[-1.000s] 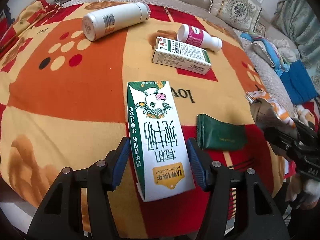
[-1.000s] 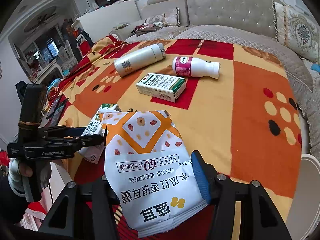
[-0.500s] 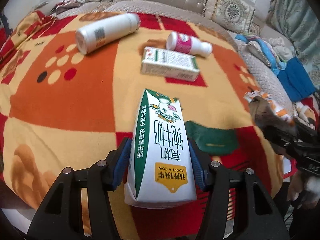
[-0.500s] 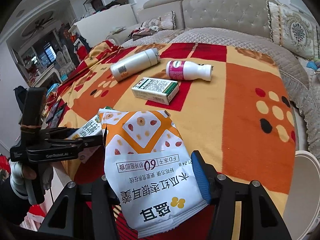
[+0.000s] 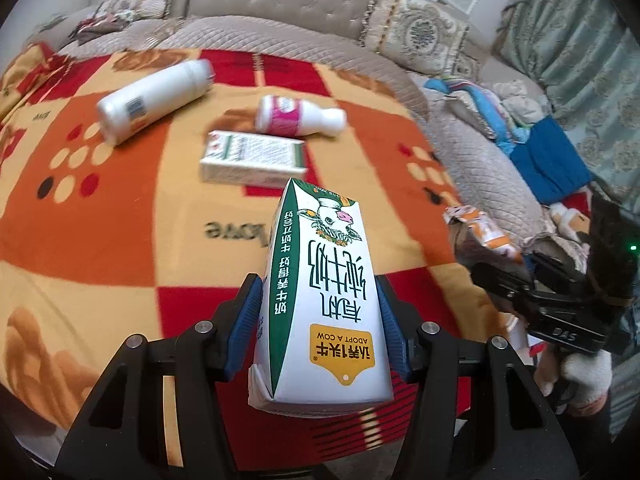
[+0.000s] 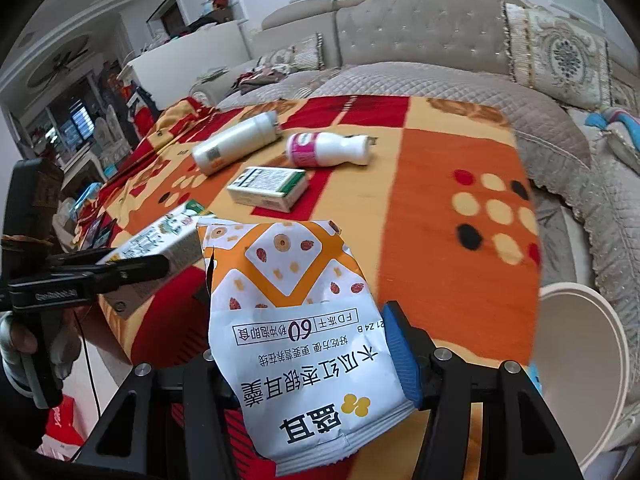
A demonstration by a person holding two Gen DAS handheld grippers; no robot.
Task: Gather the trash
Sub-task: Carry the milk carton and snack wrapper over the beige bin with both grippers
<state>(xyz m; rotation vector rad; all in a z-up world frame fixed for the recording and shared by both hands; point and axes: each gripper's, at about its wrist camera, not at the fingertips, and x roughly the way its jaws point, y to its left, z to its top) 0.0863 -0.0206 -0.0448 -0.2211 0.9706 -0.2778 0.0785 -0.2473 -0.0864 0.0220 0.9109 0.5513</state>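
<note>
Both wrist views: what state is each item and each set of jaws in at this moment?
Milk carton: clamped in left gripper, lifted off blanket.
Snack pouch: torn open, held in right gripper.
Large white bottle: lying on its side, capped.
Pink-label bottle: lying on its side.
Green-white box: lying flat, closed.
White bin: open, upright.

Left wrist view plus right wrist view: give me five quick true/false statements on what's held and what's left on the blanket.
1. The left gripper clamps a milk carton. True.
2. The right gripper is empty. False: it holds a snack pouch.
3. Both bottles stand upright. False: the tall white bottle and the pink-label bottle lie on their sides.
4. A green-and-white box lies on the blanket. True.
5. The carton rests on the blanket. False: it is lifted clear.
</note>
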